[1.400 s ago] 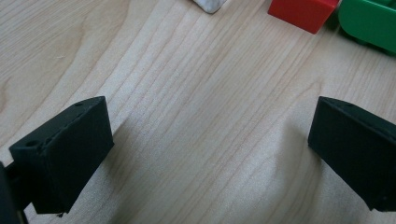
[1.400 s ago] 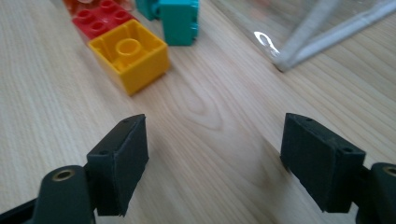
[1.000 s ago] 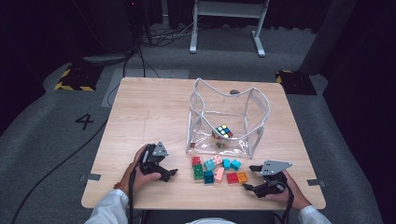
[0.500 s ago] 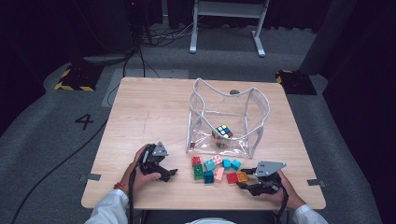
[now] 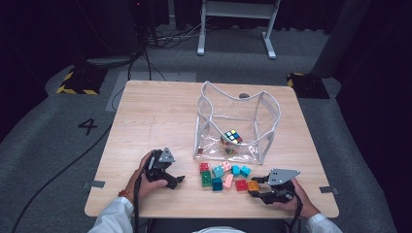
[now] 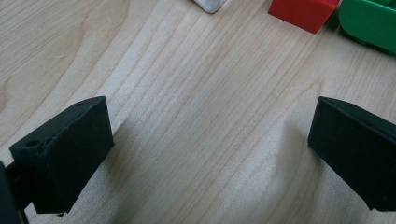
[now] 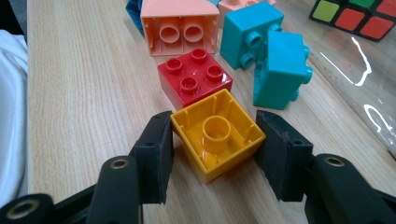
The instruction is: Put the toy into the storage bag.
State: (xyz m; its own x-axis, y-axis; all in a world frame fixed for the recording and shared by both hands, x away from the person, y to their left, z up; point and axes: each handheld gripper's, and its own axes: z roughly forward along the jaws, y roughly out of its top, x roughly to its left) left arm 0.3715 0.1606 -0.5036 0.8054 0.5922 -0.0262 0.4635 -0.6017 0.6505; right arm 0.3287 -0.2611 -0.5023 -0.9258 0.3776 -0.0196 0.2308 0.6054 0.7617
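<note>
The right gripper, whose jaws have just been closing, clamps the yellow brick lying upside down on the table, at 5 o'clock of the clear bag. A red brick touches it at 11 o'clock. The left gripper rests wide open over bare wood.

Right tongs around orange brick beside red brick on table

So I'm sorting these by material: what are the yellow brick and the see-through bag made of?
Yellow brick: looks like hard moulded plastic, glossy, with crisp ribs and a hollow tube underneath. See-through bag: probably soft clear vinyl, given its sagging walls, glare streaks and white edge trim.
</note>
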